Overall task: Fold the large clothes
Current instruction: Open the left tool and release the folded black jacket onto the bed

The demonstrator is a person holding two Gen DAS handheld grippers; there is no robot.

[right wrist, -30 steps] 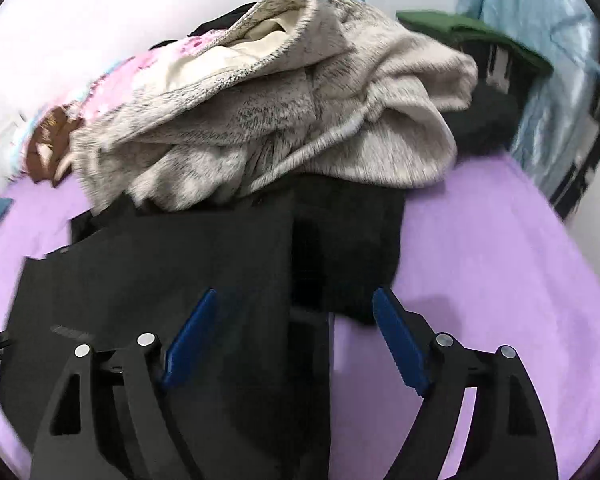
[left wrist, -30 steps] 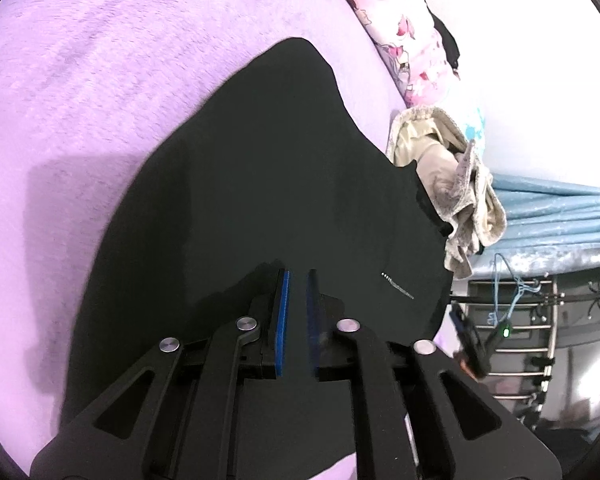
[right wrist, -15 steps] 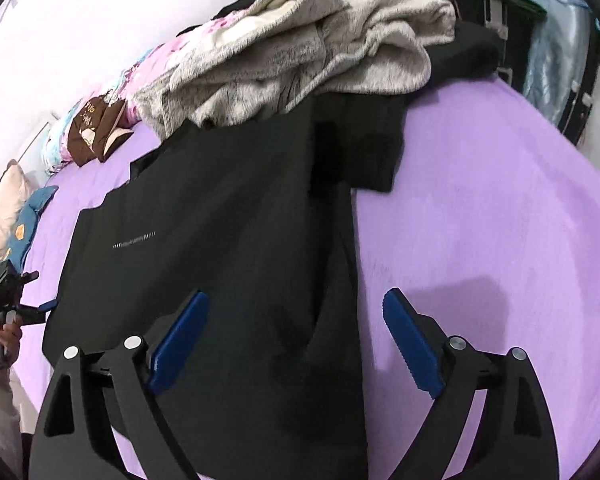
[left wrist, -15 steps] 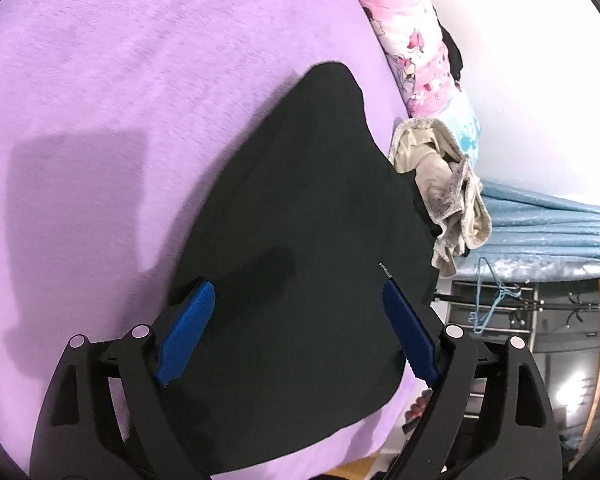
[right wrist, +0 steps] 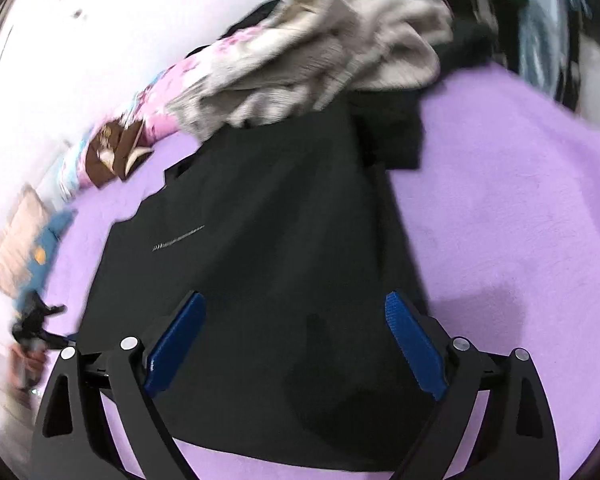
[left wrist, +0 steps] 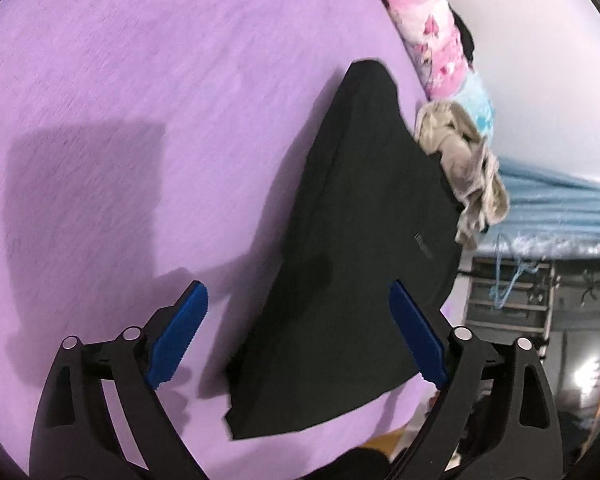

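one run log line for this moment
garment: black top flat on purple bed | left gripper: open, just released | right gripper: open, empty | pile: beige fleece behind

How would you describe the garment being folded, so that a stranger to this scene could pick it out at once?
Start at the purple blanket covering the bed. The black garment lies spread flat on it, just in front of the heap of clothes by the wall. Unlike the crumpled beige fleece behind it, it is smooth, dark and bears a thin pale line of print.

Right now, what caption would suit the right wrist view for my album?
Open right gripper over a black garment spread on a purple blanket, beige fleece heaped behind.
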